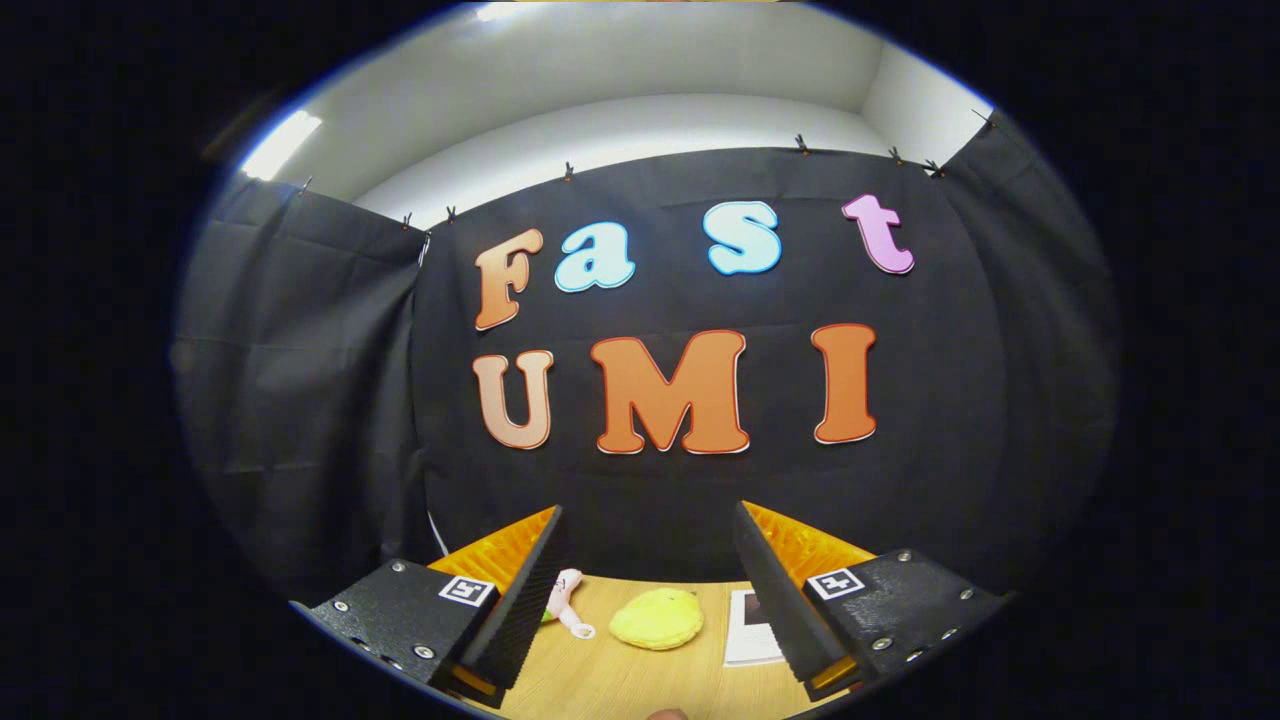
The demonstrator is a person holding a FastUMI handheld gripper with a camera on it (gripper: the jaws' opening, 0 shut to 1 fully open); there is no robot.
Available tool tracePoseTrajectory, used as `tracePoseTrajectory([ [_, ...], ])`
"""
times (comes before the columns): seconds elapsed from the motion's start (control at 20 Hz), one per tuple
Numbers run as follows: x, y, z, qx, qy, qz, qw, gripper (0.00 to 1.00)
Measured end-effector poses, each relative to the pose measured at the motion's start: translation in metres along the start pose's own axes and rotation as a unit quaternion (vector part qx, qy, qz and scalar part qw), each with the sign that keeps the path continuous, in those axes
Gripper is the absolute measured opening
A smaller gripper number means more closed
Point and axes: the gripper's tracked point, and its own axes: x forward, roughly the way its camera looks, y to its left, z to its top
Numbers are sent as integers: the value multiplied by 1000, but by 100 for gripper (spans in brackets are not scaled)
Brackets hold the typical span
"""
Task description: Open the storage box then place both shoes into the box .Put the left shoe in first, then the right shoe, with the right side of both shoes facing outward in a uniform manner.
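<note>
Fingers (648, 590) spread wide, ridged inner faces, holding nothing; between them on the wooden worktop (620, 680) lies a soft yellow rounded plush toy (657, 618); a pink plush piece (566, 600) just beside the left finger; a white paper sheet (752, 630) by the right finger; black cloth wall beyond, white ceiling above; shoes, box unseen.

Pink item (566, 600): partly hidden behind one finger of wide-open, empty gripper (648, 590); type unclear. White sheet (752, 630): part covered by other finger; print too small to read. Tabletop (640, 675): mostly cut off.
</note>
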Motion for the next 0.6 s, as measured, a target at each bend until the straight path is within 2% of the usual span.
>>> tracePoseTrajectory([
  [0.3, -2, -26, 11, -5, -43, -14, 999, 98],
  [0.6, 1, -26, 5, 5, -35, -1, 999, 98],
])
